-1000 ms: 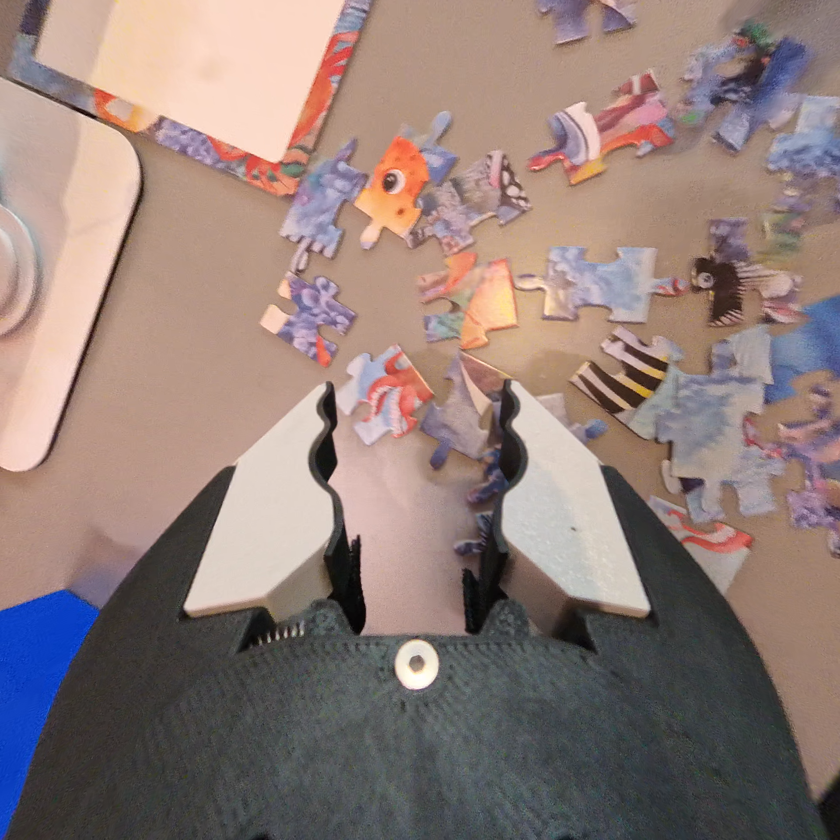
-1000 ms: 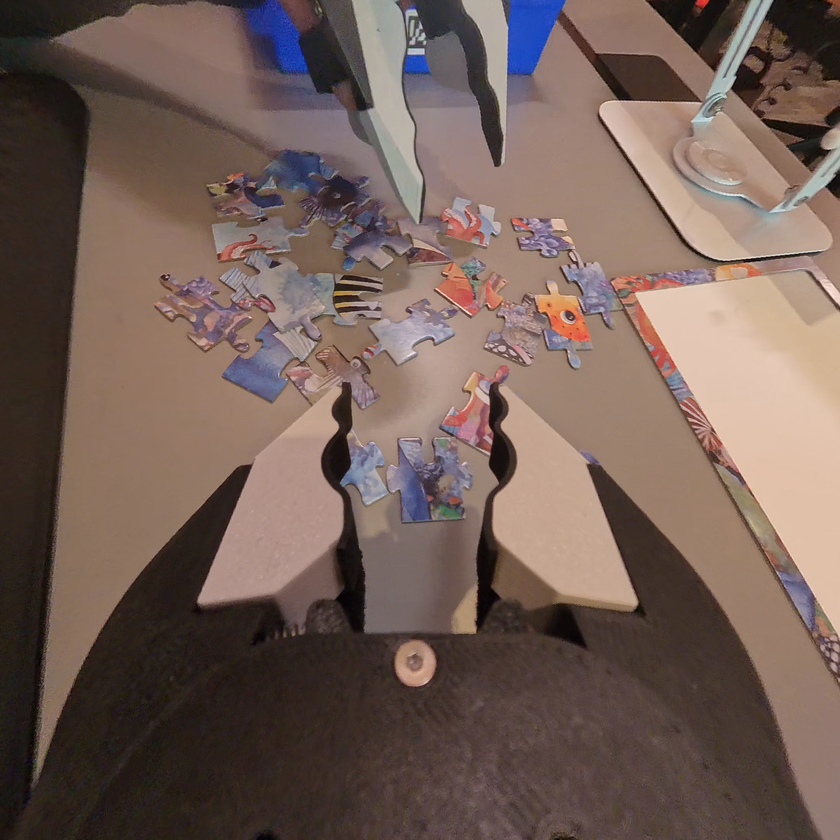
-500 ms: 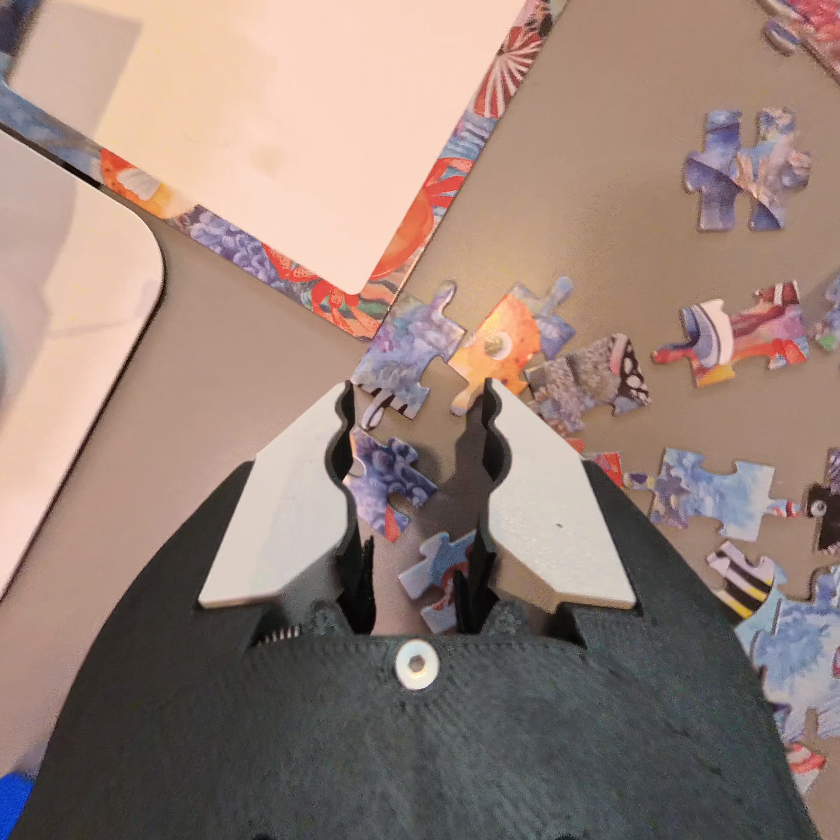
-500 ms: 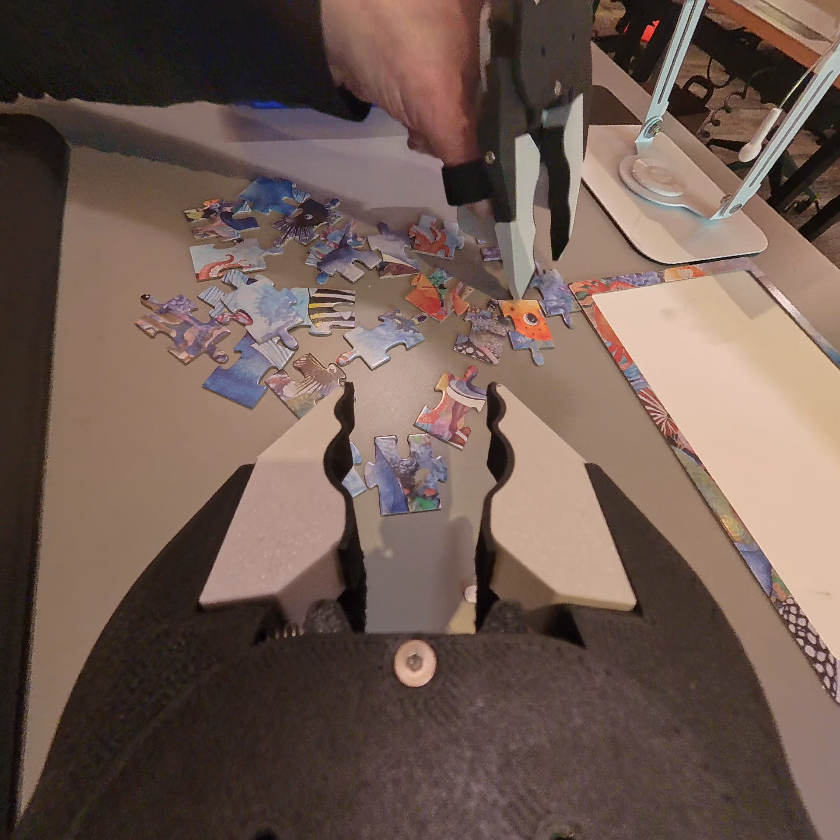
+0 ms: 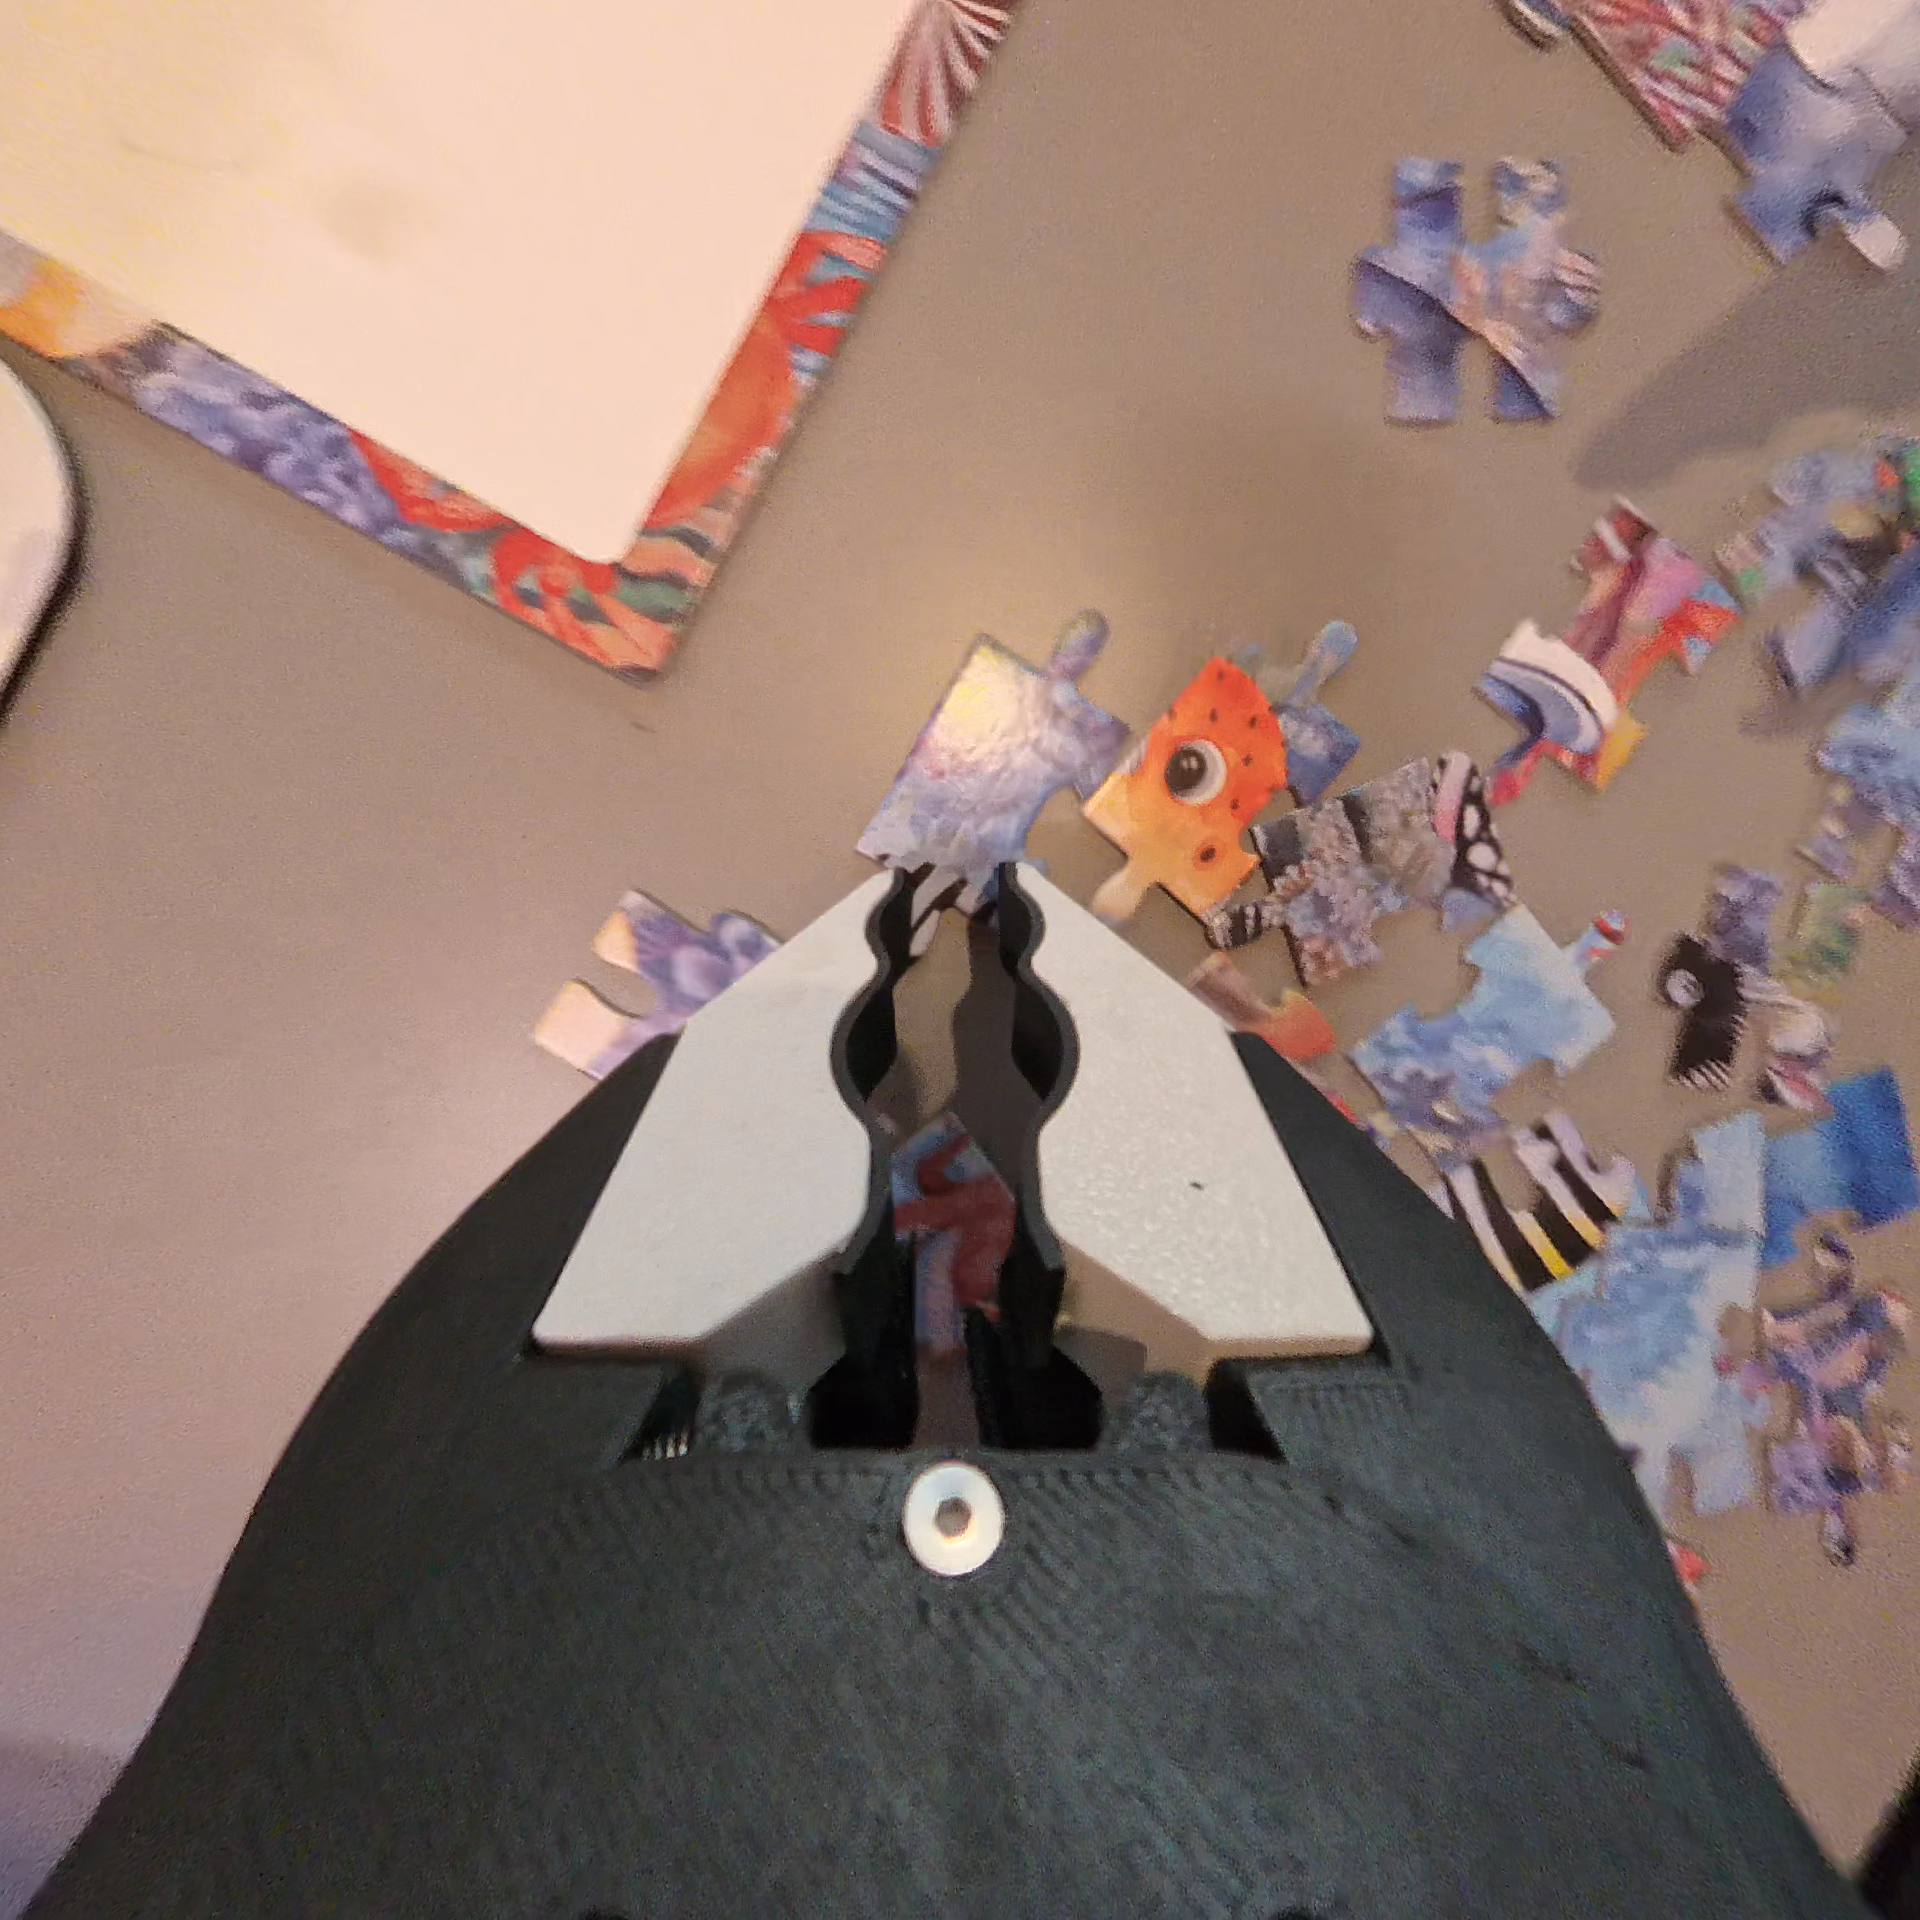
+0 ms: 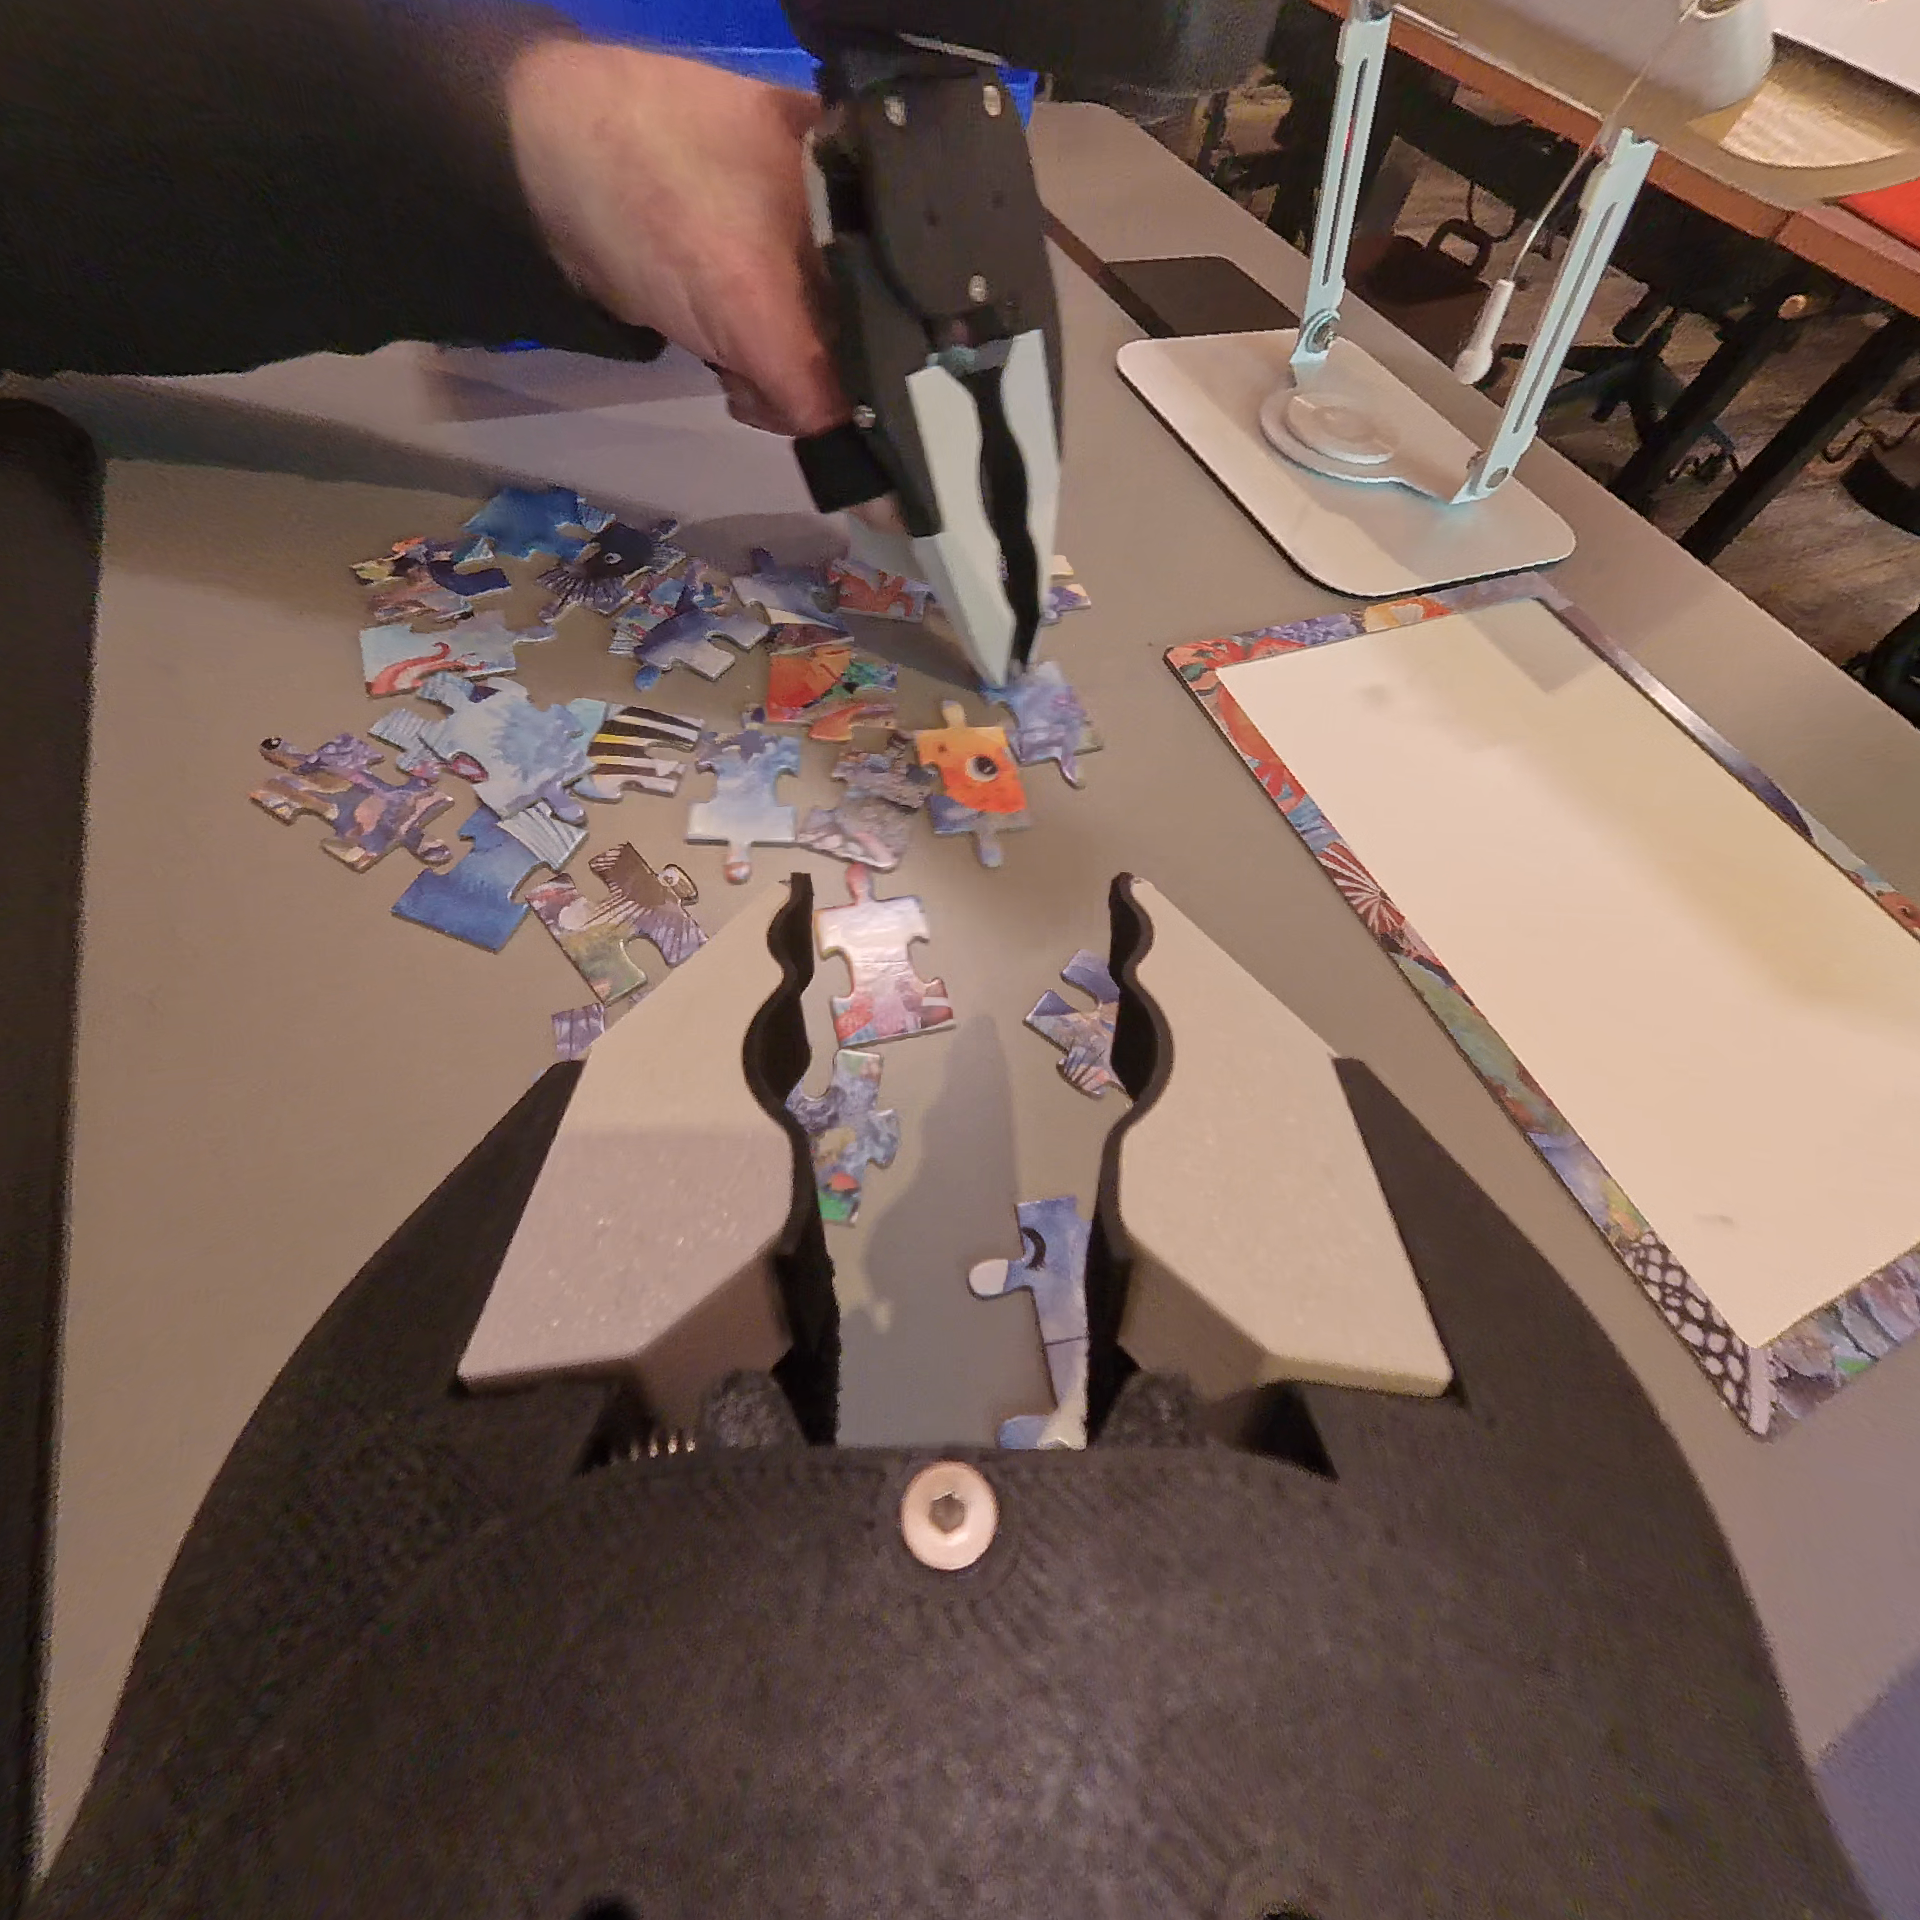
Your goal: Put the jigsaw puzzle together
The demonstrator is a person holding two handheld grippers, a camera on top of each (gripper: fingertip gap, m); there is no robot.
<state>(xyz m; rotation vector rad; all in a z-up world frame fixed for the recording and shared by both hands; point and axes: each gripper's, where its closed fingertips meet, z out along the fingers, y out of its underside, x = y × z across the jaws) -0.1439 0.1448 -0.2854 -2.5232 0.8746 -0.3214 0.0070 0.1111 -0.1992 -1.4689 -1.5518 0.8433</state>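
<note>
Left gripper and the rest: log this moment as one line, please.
left gripper: nearly shut, tips at blue piece by frame | right gripper: open, hovering | frame: empty | pieces: loose

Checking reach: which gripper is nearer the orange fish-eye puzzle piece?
Left. Left gripper tips sit just beside the orange fish-eye puzzle piece; right gripper hangs farther back, open.

1. We saw a matt, smooth grey table (image 6: 260, 1039).
2. The pieces (image 6: 748, 790) looked like printed card with a slight sheen.
3. The frame (image 6: 1558, 831) had a plain, matt cream middle and a printed border.
4. The right gripper (image 6: 956, 894) showed rough, layered black plastic, matt grainy pale fingers (image 6: 665, 1174) and a shiny metal screw (image 6: 948, 1529).
5. The lamp base (image 6: 1351, 520) looked like smooth, satin metal.
</note>
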